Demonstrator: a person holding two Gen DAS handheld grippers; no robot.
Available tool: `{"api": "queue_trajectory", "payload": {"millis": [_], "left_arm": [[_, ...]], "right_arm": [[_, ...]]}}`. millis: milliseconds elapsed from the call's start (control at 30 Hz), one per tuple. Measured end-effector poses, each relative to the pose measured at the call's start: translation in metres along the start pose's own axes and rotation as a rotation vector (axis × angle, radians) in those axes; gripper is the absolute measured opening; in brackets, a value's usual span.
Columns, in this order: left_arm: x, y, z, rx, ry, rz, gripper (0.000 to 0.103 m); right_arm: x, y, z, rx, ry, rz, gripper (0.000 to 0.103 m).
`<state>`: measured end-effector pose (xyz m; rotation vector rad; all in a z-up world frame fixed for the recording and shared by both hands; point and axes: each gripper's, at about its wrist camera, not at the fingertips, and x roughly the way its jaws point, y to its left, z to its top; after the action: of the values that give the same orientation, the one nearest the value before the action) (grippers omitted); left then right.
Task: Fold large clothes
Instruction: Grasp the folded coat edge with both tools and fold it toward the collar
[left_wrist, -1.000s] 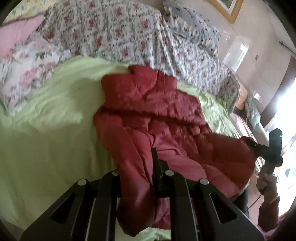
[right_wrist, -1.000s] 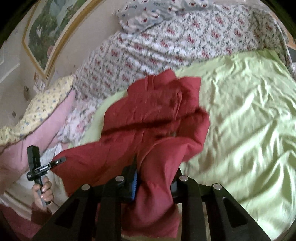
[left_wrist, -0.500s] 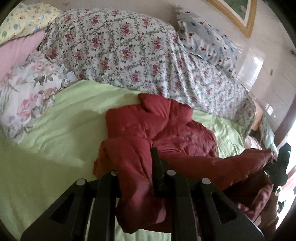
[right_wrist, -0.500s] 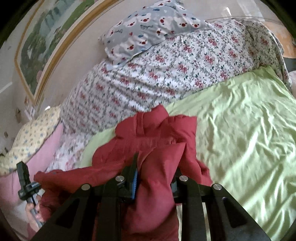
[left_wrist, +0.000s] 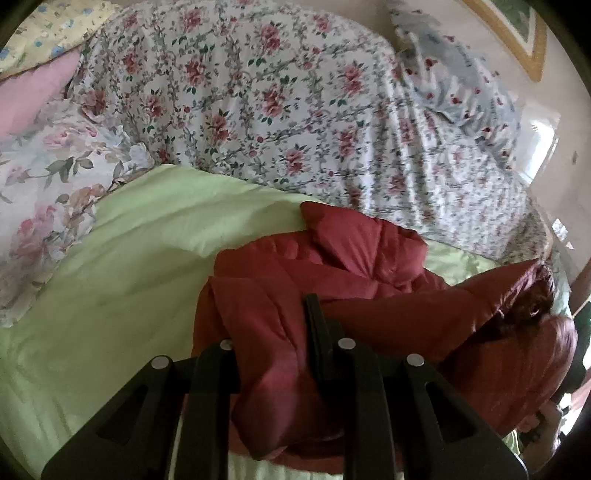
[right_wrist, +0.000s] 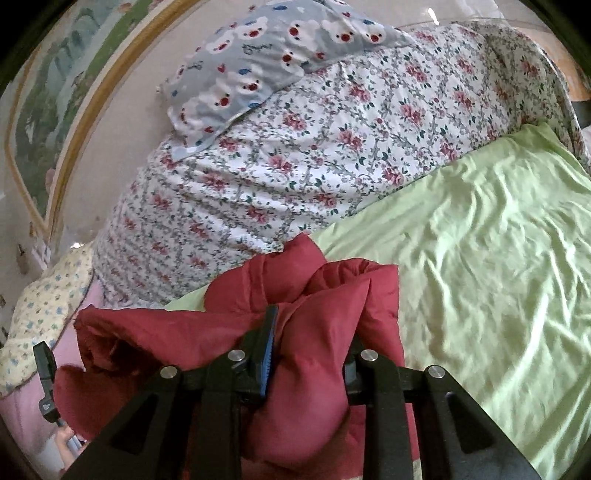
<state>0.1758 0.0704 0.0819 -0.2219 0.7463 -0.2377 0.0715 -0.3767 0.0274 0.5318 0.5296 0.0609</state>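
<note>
While a fold of the red padded jacket (left_wrist: 280, 354) is pinched between the narrow fingers of the left gripper (left_wrist: 273, 332), another bunch (right_wrist: 314, 354) is clamped in the right gripper (right_wrist: 310, 332); the jacket is held over the near edge of the light green sheet (right_wrist: 480, 258), its far part lying crumpled on it; a rose-print quilt (left_wrist: 258, 103) is heaped beyond, topped by a bear-print pillow (right_wrist: 280, 48).

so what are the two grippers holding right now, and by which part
Both clamp the red padded jacket: left gripper and right gripper each pinch a bunched fold of fabric; which part cannot be told.
</note>
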Motion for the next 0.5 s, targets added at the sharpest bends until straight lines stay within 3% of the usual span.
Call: {"api": "queue_trajectory", "payload": {"millis": [500], "left_arm": [[0.130, 0.023, 0.029, -0.081, 0.116, 0.048, 0.019]], "right_arm": [[0.114, -0.035, 0.015, 0.040, 0.064, -0.106, 0.027]]}}
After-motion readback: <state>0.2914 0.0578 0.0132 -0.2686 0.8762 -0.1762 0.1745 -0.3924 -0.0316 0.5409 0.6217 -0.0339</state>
